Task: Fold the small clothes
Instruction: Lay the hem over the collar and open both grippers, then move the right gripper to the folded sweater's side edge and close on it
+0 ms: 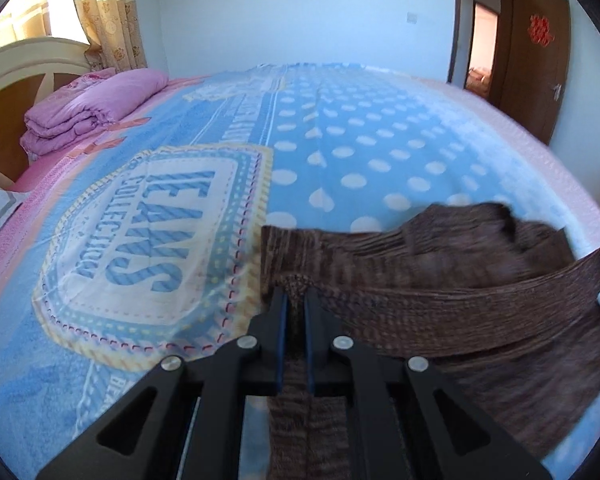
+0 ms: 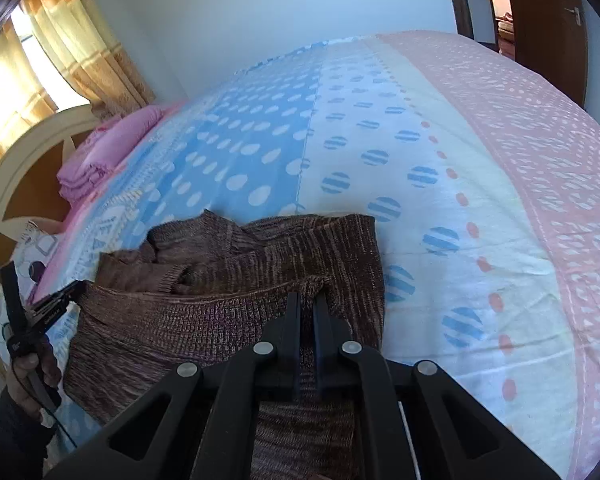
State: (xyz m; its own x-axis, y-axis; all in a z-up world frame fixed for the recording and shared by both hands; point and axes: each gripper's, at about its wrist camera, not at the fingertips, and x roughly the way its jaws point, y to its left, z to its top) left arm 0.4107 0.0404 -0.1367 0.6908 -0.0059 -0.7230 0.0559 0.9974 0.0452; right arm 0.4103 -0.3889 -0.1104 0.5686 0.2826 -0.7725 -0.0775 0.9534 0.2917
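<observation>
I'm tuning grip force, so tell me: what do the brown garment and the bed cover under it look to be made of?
The brown garment looks like a thick, soft ribbed knit, perhaps chenille or wool blend: visible rib lines, mottled fuzzy yarn, matte. Both the left gripper and right gripper pinch it. The bed cover looks like thin, matte printed woven cloth, probably cotton: flat surface, fine creases.

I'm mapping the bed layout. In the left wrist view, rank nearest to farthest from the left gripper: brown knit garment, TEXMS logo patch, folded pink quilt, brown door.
1. brown knit garment, pinched by the left gripper.
2. TEXMS logo patch, left.
3. folded pink quilt, far left by the headboard.
4. brown door, far right, beyond the bed.
</observation>
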